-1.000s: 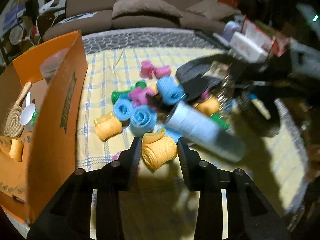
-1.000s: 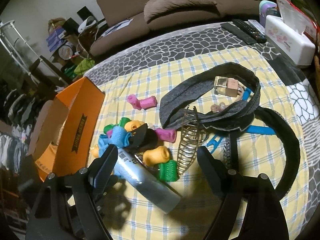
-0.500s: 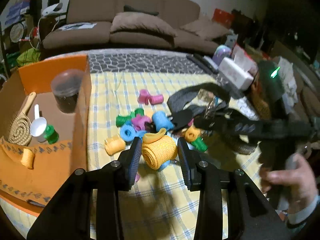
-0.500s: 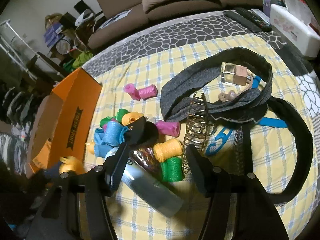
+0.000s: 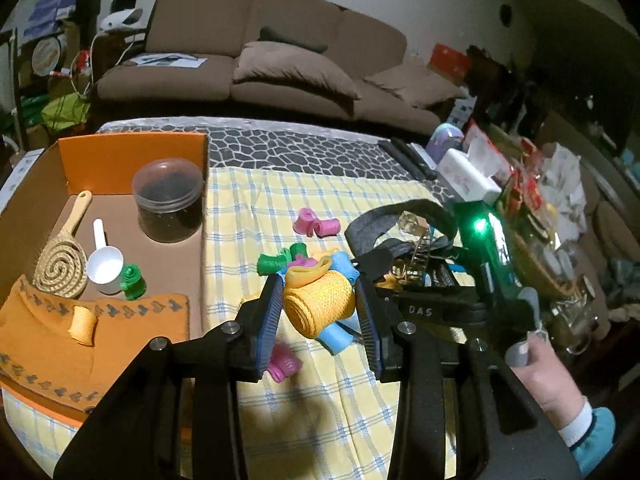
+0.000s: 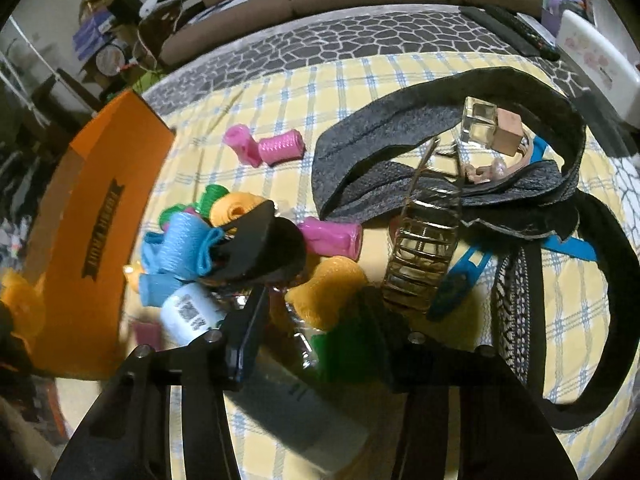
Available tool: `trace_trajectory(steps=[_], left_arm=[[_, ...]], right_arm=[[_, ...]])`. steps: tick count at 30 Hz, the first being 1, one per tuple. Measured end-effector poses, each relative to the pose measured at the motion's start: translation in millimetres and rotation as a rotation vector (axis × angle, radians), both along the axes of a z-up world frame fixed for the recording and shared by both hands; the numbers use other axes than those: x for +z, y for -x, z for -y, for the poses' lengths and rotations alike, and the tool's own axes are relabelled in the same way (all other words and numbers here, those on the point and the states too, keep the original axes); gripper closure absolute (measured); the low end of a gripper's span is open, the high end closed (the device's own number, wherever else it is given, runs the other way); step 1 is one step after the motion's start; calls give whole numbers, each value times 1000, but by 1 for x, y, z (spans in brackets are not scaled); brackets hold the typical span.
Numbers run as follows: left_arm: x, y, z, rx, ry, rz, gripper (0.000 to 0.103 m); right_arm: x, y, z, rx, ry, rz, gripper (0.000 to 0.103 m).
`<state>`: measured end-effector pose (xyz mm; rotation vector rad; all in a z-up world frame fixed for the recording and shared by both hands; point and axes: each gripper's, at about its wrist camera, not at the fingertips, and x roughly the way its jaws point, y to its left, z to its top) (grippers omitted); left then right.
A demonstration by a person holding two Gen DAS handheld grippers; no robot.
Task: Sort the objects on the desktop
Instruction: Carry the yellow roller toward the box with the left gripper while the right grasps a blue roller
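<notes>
My left gripper (image 5: 320,304) is shut on an orange hair roller (image 5: 318,306) and holds it up above the yellow checked cloth (image 5: 248,208). An orange box (image 5: 132,152) stands to its left with a brush, a scoop, a jar and two rollers inside. My right gripper (image 6: 312,320) is open and low over a pile of rollers (image 6: 188,240), with a grey spray bottle (image 6: 288,400) lying between and under its fingers. An orange roller (image 6: 332,292) and a green roller (image 6: 340,356) lie between its fingertips.
A grey headband (image 6: 400,128), a gold claw clip (image 6: 424,252), a glass perfume bottle (image 6: 492,128), a blue clip (image 6: 460,280) and a black band (image 6: 612,304) lie to the right. Two pink rollers (image 6: 268,148) lie further back. A sofa (image 5: 256,56) stands beyond the table.
My left gripper has risen with the orange roller and now looks down into the box. My right gripper has dropped lower and closer over the pile and the spray bottle.
</notes>
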<state>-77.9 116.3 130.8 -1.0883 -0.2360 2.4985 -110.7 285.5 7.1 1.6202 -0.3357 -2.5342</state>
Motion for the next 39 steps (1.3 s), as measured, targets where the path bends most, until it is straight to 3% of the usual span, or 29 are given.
trace_trajectory(steps=[3,5,12,18,20,24,34,36,37,39], left_arm=[[2,0,8,11,-13,-1,69],[2,0,11,17,-16,-2,69],[4,1,23,32,-34,5,69],[6,3,42,62,-49,5,69],[6,4,50,73,-48,5,69],[4,5,65,102,-48,10,69],[3,9,91,140,-74,23,69],[3,10,95,146,-79,26,69],[3,10,96,148,-82,26,69],[3,10,98,152,-82,26,69]], right_arm=[[0,2,3,-8,-30,-13,56],[0,4,3,-22,-36,-18,69],[2,1,-8,-45,38,-8,72],[29,-7,-10,-50,94,-55,73],[42,-10,-9,-46,112,-82,82],[62,-11,-1,-35,147,-126,84],[68,-7,13,-22,132,-122,84],[65,-6,19,-15,100,-116,76],[63,-5,23,-13,90,-114,64],[58,-2,28,-12,77,-113,59]])
